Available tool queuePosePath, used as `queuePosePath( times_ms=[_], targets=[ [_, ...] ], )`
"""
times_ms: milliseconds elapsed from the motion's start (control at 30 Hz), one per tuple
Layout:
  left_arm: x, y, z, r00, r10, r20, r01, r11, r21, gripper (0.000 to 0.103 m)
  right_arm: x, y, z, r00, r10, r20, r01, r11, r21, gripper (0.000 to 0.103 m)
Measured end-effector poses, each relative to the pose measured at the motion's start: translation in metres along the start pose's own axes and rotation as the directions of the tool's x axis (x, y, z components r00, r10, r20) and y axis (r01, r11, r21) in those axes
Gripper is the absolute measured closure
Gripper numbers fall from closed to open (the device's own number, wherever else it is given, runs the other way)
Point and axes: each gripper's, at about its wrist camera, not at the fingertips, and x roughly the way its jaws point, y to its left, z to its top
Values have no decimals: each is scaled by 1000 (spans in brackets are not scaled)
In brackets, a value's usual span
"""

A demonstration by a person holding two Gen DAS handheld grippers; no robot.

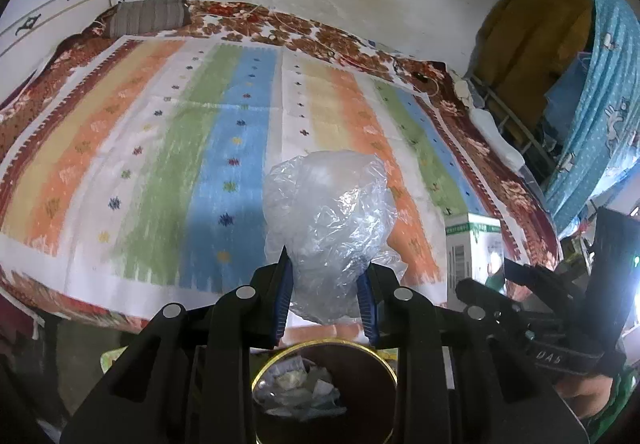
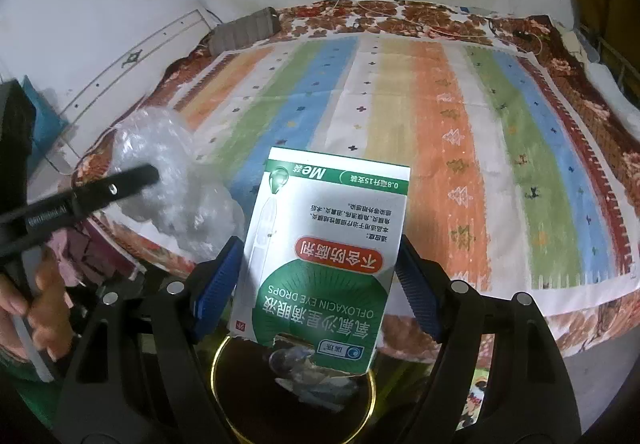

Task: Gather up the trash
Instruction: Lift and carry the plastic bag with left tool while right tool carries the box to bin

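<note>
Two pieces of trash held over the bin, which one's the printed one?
The eye-drops box in the right gripper: white and green card with print. The left gripper holds a clear crumpled plastic bag with no print.

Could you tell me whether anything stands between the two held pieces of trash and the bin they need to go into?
Nothing visible does. The crumpled plastic bag in the left tool and the eye drops box in the right tool both hang just above the open gold-rimmed bin, which already holds some scraps.
</note>
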Motion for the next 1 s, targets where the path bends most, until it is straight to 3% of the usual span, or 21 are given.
queuePosePath(
  times_ms=[367,500,600,1000],
  targets=[
    [-16,-16,-55,999,-13,-34,13,1000,22,75,-18,18,-56,998,47,-36,-48,998,-32,31],
    [-13,-16,-71,996,43,-74,-43,999,7,75,-18,21,-71,997,56,-56,-57,998,-16,31],
    [-8,-8,-88,991,35,-131,-41,998,-40,75,-16,25,-84,996,55,-75,-57,998,-13,31],
    [5,-1,-116,972,74,-222,-93,993,-73,73,-1,23,-131,979,37,-202,-33,999,23,31]
  ],
)
